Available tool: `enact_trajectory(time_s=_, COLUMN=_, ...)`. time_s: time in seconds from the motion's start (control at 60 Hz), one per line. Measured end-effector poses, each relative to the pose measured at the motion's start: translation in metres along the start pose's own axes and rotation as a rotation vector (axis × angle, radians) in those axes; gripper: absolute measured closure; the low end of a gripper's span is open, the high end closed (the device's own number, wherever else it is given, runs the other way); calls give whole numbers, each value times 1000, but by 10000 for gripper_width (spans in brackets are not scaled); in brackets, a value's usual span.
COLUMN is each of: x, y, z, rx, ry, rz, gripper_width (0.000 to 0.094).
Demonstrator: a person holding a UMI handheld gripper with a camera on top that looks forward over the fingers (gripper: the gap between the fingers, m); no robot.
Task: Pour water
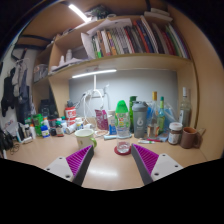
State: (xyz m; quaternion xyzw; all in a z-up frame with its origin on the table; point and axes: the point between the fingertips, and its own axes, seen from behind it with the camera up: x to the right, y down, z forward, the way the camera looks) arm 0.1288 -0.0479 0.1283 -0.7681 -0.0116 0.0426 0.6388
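My gripper (112, 160) is open above the wooden desk (110, 175), its purple pads (78, 161) spread wide with nothing between them. Just ahead of the fingers, a small clear glass (122, 145) stands on a red coaster (122, 150), slightly nearer the right finger. A pale green cup (86, 138) sits close beyond the left fingertip. At the back of the desk stands a row of bottles, among them a green bottle (122, 116) and a blue-topped container (140, 118).
Jars, small bottles and clutter line the back of the desk (45, 127). A brown mug (189, 137) and a jar (175, 132) stand at the right. Overhead is a shelf of books (135, 40) with a strip light (95, 73) under it.
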Motion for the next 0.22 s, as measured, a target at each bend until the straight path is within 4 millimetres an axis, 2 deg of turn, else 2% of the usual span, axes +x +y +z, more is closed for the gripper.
enact_trajectory(time_s=0.117, x=-18, y=-1, z=-72, rx=44, ry=-14, rz=-5, gripper_width=95)
enact_trajectory(time_s=0.217, x=-28, y=3, z=-121, rx=74, ry=-15, rz=-9, gripper_width=92)
